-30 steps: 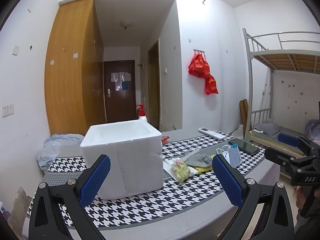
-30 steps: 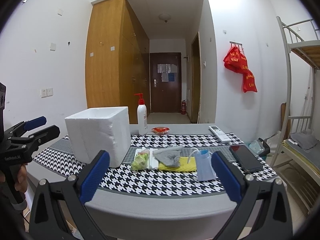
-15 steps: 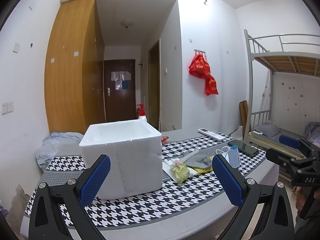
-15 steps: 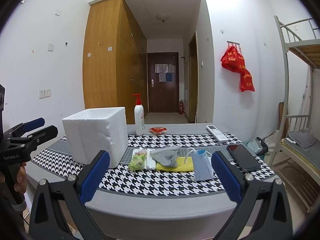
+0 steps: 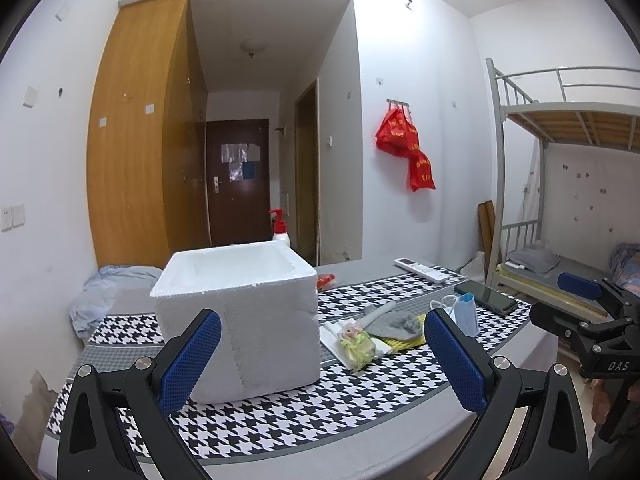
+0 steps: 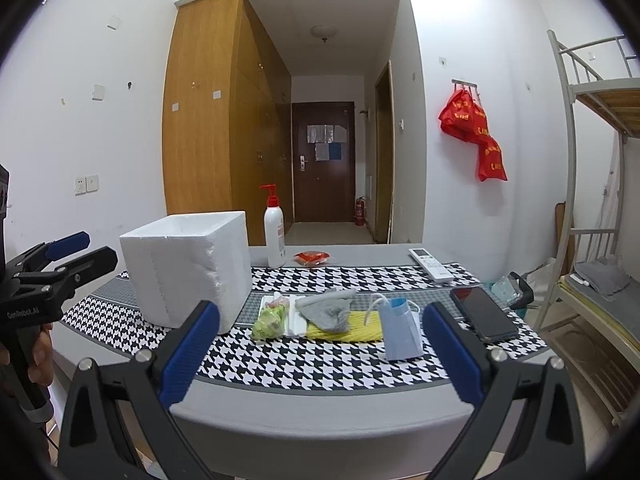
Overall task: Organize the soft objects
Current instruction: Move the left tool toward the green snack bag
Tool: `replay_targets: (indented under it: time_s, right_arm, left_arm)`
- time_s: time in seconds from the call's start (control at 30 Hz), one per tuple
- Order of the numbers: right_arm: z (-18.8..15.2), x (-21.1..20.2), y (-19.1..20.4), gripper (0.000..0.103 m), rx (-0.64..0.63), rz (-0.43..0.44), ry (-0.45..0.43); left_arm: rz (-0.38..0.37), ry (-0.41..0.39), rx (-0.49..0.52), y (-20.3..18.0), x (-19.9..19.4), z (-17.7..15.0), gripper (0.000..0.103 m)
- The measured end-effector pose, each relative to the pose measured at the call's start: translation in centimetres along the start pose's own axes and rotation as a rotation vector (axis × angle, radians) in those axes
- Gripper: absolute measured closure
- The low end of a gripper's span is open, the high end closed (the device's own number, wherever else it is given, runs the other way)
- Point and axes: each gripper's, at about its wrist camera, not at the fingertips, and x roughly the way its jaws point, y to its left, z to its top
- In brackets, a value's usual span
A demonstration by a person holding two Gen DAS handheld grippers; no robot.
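Both tongs hang short of the worktop (image 6: 320, 408) with jaws spread wide and nothing between them. The left tongs (image 5: 322, 360) face the white foam box (image 5: 240, 312), which stands open-topped on the houndstooth cloth (image 5: 304, 412). The right tongs (image 6: 320, 352) face the soft things laid out to the right of that box.

Taking the foam box (image 6: 188, 268) as the landmark: just beside its right wall lies a white tray (image 6: 294, 314) with a green-and-pink bundle (image 6: 270, 318) on it. Next to the right, a grey cloth (image 6: 330, 310) lies partly over a yellow cloth (image 6: 360, 326). Further right a blue face mask (image 6: 400, 332) sits propped up, its white loops toward the box. Beyond the mask, farthest from the box, a dark phone (image 6: 482, 314) lies flat.

Behind the box, touching nothing, stands a white pump bottle (image 6: 274, 232) with a red top; to its right lie a small red packet (image 6: 312, 257) and a white remote (image 6: 431, 264).

In the left view the right tongs (image 5: 568, 304) show at the right edge, well away from the box; in the right view the left tongs (image 6: 76, 252) show at the left edge, near the box's left side.
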Motion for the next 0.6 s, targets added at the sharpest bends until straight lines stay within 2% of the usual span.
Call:
replay_targets:
  time_s: [0.27,0.6]
  right_arm:
    - [0.2,0.7,-0.9,0.0,0.011,-0.012,0.009]
    - [0.1,3.3,-2.6,0.0,0.025,-0.038,0.063]
  left_arm:
    - [-0.009,0.021,0.016,-0.5,1.3,0.2,0.001]
    - [-0.046,0.072,0.034,-1.5,4.6,0.3,0.001]
